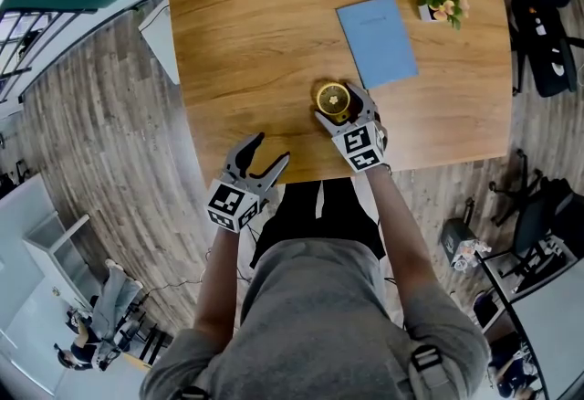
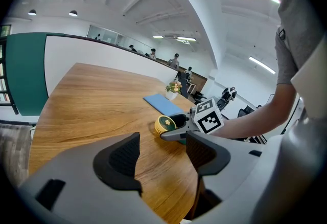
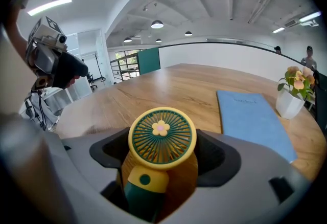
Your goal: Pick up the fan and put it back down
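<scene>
The head view looks steeply down on the table [image 1: 265, 33]; both gripper views look low across it and share the fan [image 1: 334, 99].

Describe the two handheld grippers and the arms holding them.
Both the left gripper and right gripper have light grey bodies, black textured jaw pads and a white cube with black square markers. The person wears a grey short-sleeved shirt.

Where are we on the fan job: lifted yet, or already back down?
Done: the right gripper straddles the fan, jaws wide apart and apparently not pressing it. In hand: nothing is gripped; the fan seems to rest on the table, and the left gripper is open and empty. Left: one moment cannot show whether the lift already happened; if not, close, lift and set it down.
</scene>
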The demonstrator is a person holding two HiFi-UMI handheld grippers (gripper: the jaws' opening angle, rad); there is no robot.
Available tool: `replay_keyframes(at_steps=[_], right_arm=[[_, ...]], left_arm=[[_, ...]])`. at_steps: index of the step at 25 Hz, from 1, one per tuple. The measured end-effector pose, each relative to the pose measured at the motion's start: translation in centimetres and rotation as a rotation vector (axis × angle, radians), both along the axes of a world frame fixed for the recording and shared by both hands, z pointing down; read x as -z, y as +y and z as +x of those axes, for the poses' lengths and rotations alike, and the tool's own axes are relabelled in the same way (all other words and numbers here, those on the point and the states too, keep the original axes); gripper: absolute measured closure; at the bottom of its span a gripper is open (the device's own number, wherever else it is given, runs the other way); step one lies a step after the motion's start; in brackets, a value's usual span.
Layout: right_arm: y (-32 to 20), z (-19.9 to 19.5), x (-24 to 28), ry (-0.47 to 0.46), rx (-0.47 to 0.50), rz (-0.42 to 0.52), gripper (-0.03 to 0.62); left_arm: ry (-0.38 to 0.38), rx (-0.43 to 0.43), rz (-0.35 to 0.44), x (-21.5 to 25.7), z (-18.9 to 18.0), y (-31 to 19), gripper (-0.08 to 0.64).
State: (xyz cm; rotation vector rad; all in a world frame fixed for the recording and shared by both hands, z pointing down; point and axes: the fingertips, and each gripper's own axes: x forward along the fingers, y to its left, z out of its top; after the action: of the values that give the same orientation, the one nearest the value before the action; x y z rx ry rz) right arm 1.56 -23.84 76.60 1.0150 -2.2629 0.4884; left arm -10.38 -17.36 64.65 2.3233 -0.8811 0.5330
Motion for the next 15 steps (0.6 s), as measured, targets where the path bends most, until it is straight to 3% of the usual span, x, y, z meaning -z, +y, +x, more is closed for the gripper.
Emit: replay_keyframes(at_steps=[15], right_arm=[[-0.3,0.0,1.5,-0.076,-0.021,0.015,0.198]], left_arm=[[-0.001,0.004,0.017,0.8,-0.3,0.0,0.276]])
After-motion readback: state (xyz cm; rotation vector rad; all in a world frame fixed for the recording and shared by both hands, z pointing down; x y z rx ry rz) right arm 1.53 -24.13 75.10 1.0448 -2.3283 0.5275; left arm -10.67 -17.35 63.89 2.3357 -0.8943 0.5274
